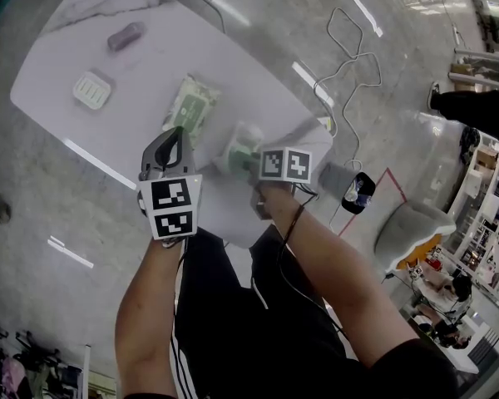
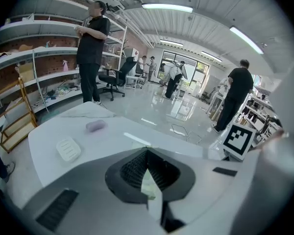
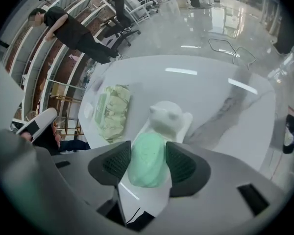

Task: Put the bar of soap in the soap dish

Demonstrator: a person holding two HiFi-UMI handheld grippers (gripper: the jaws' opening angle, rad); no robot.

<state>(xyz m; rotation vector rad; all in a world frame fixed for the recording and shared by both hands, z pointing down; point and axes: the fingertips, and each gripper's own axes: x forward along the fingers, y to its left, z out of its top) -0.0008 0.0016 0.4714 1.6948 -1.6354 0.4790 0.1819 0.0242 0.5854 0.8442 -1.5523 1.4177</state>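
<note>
Between my right gripper's jaws sits the green soap. Both pads look pressed against its sides, so the jaws stand fairly wide with the bar filling the gap. Right behind the soap is a white bear-shaped piece. The soap either touches it or lies partly on it, honestly can't tell which. My left gripper is pinched fully together with nothing in it.

Pose-wise, both my bare forearms reach forward side by side over the near edge of the table. The right gripper points steeply down at the soap close to that edge. The left one tips down less, hangs above the table just beside the right, and aims toward the wipes.

Further out, the wipes pack lies mid-table, just past the bear piece. Well beyond that, at the far end, there's a white ridged dish and a purple soap, near each other but apart. So the wipes sit between my grippers and that dish. Off the table a cable loops on the glossy floor, and a few people stand around.
</note>
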